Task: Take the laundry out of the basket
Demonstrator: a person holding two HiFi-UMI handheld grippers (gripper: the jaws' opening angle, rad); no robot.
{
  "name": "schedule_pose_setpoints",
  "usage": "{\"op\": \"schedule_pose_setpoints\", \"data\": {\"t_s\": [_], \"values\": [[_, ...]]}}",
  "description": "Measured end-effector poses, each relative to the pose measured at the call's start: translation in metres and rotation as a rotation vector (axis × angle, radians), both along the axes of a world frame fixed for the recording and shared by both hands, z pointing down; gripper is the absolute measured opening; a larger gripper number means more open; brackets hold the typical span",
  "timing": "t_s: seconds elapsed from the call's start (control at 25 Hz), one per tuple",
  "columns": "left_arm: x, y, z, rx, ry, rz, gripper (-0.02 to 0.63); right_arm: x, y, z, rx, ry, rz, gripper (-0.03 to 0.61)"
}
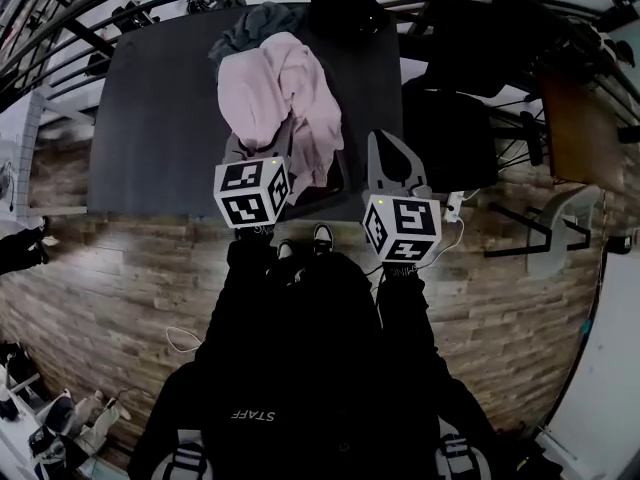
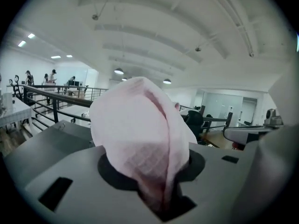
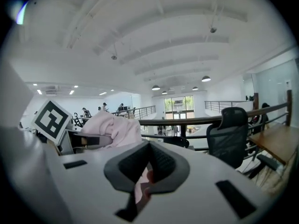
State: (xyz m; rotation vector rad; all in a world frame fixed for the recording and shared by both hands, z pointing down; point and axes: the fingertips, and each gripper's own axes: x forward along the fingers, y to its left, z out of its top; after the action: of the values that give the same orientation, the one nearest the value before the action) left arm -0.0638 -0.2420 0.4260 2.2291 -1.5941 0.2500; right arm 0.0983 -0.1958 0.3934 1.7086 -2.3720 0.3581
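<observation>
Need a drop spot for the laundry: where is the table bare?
Widest bare patch: the table's left half, between its left edge and the pink cloth gripped in the left tool. A narrow bare strip lies right of the cloth, ahead of the right tool. The centre is crowded: pink cloth, grey cloth behind it.

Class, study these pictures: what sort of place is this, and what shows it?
Probably an open-plan office, perhaps on a mezzanine: an office chair, a black railing, ceiling lamps and a dark table.

Matt waffle-knit pink cloth (image 1: 285, 108) (soft-looking); wood floor (image 1: 130, 268).
</observation>
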Motion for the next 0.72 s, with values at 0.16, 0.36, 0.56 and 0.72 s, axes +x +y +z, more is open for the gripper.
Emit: {"op": "schedule_pose_setpoints", "data": {"t_s": [0.16, 0.36, 0.56, 0.72], "values": [[-0.008, 0.015, -0.039, 0.092, -0.013, -0.003, 0.164, -0.01, 0.006, -0.03, 0.082, 0.012, 0.009, 0.014], [-0.015, 0.031, -0.083, 0.206, -0.015, -0.017, 0.164, -0.021, 0.013, -0.065, 0.171, 0.014, 0.014, 0.014], [-0.021, 0.042, -0.124, 0.323, -0.016, -0.032, 0.164, -0.024, 0.02, -0.091, 0.235, 0.02, 0.039, 0.014], [-0.025, 0.05, -0.15, 0.411, -0.025, -0.038, 0.164, -0.028, 0.025, -0.108, 0.278, 0.02, 0.051, 0.014]]}}
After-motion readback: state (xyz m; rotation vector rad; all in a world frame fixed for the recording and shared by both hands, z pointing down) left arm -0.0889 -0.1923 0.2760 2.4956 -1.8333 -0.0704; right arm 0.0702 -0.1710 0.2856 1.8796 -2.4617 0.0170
